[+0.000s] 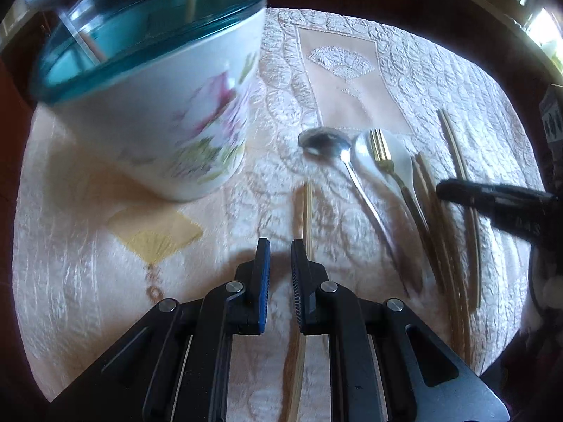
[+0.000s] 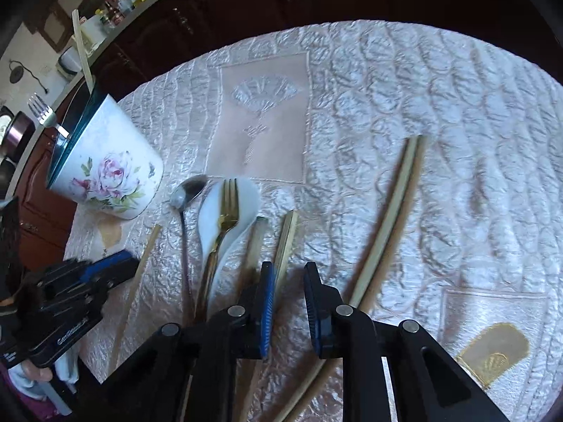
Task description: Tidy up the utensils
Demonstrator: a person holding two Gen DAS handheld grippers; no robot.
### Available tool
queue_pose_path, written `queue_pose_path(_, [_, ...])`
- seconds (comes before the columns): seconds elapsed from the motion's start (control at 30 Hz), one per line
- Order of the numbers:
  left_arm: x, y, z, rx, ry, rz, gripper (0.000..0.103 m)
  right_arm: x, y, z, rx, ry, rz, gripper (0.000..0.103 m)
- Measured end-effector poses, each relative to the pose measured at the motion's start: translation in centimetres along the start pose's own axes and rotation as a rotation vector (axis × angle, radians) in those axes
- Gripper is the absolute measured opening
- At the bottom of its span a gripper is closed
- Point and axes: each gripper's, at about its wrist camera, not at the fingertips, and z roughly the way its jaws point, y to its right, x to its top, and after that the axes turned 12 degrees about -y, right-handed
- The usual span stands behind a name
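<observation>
- The floral cup (image 1: 197,126) with its teal rim stood at the far left corner of the counter (image 2: 440,112), which was covered by a quilted pale cloth (image 1: 404,81); it serves as the landmark here.
- Inside the cup, a silver fork (image 2: 44,112) and a single pale chopstick (image 2: 82,49) stood upright, leaning on the rim.
- Just right of the cup's base lay a metal spoon (image 2: 188,190), its bowl toward the cup.
- Right of that spoon lay a white ceramic spoon (image 2: 214,218), with a gold fork (image 2: 227,211) resting on top of it.
- Further right of the cup lay two separate chopsticks (image 2: 286,235), roughly parallel, then a joined pair of chopsticks (image 2: 404,183) lying diagonally, the farthest from the cup.
- In front of the cup, nearer the camera, one lone chopstick (image 1: 308,211) lay on the cloth.
- The left tool (image 1: 280,246) hovered in front of the cup, over the lone chopstick's near part; its jaws stood narrowly apart with nothing between the pads, the chopstick lying just beside the right finger's tip.
- The right tool (image 2: 288,269) hung well right of the cup, above the near ends of the separate chopsticks; its jaws stood apart, empty, with bare cloth showing in the gap.
</observation>
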Motion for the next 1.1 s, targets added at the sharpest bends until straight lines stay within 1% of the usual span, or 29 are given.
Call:
queue_pose_path(0.17, [1.2,0.7,0.3,0.004,-0.010,0.019,0.011,0.6,-0.1,0.8,0.017,-0.012,0.002,0.017])
queue_pose_path(0.27, [1.3,0.8,-0.6,-0.034,0.006,0.048,0.013,1.0,-0.3,1.0,0.021,-0.012,-0.003,0.017])
queue_pose_path(0.37, [1.4,0.3,-1.0,-0.078,0.003,0.071,0.031,1.0,0.1,1.0,0.028,-0.016,0.001,0.017])
queue_pose_path(0.47, [1.7,0.6,-0.5,-0.065,-0.021,0.104,0.031,0.9,0.0,0.9,0.024,-0.015,-0.009,0.017])
queue_pose_path(0.53, [2.1,1.0,0.0,-0.057,-0.038,0.124,0.031,1.7,0.0,1.2,0.018,-0.019,-0.018,0.017])
queue_pose_path(0.6, [2.5,1.6,0.8,-0.030,-0.053,0.135,0.031,2.1,-0.4,1.4,0.012,-0.020,-0.030,0.017])
queue_pose_path(0.67, [3.0,1.8,1.3,-0.020,-0.066,0.132,0.028,2.2,-0.5,1.7,0.007,-0.012,-0.046,0.015])
queue_pose_path(0.7, [3.1,2.0,1.4,-0.016,-0.061,0.134,0.017,2.3,-0.7,1.9,0.000,-0.010,-0.048,0.014])
queue_pose_path(0.73, [3.2,2.3,1.5,-0.003,-0.056,0.144,0.011,2.4,-0.8,1.9,-0.002,-0.010,-0.050,0.010])
queue_pose_path(0.77, [3.1,2.6,1.5,0.006,-0.050,0.157,0.005,2.4,-0.8,1.8,0.007,-0.011,-0.047,0.009])
queue_pose_path(0.83, [2.8,2.3,1.1,-0.016,-0.035,0.149,0.005,2.0,-0.5,1.2,0.031,0.000,-0.037,0.008])
queue_pose_path(0.9, [2.4,1.4,0.0,-0.057,-0.009,0.117,0.004,1.6,-0.6,0.0,0.044,0.025,-0.041,0.007])
queue_pose_path(1.03, [1.4,-1.0,-3.8,-0.128,0.073,0.053,0.004,0.9,-1.6,-2.9,0.076,0.085,-0.053,0.006])
queue_pose_path(1.1, [1.1,-1.8,-5.4,-0.151,0.106,0.030,0.004,0.5,-2.4,-4.7,0.104,0.122,-0.069,0.005])
